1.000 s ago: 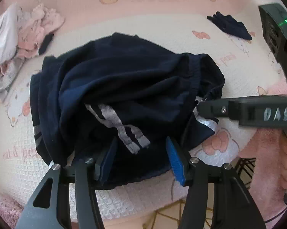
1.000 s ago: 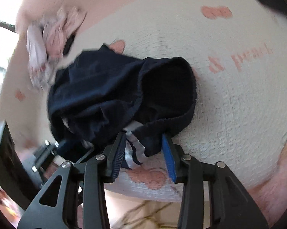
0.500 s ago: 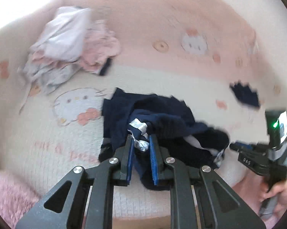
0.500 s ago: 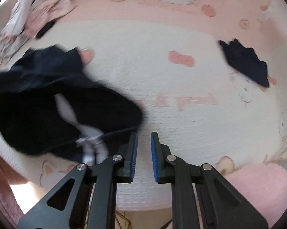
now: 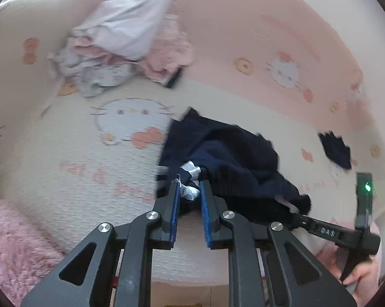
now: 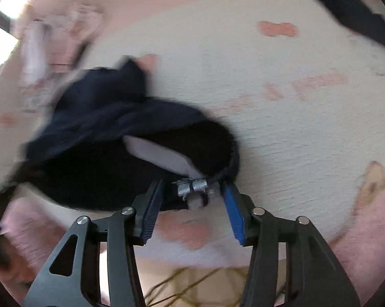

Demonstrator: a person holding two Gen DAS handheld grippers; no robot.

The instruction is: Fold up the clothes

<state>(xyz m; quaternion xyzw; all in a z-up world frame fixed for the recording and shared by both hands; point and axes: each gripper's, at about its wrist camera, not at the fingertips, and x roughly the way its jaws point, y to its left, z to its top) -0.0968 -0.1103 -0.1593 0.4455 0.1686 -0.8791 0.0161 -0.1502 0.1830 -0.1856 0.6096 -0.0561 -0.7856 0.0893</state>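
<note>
On pink bedding [image 5: 64, 168], left jaws pinch the navy garment's [image 5: 225, 153] striped edge; right jaws, just opened, straddle it.

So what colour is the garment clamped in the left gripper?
Dark navy garment with silver-white stripes, clearest in the left wrist view, clamped by the left gripper.

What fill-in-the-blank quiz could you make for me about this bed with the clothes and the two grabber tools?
1. The left gripper is shut on the silver-striped edge of the ____ blue garment.
2. The right gripper has just been opening; its pads stand ____ of the striped hem between them.
3. The bedspread under the garment shows a cartoon ____ face.
4. The pile of pale clothes lies ____ from the dark garment.

Missing words: navy; clear; cat; apart
</note>
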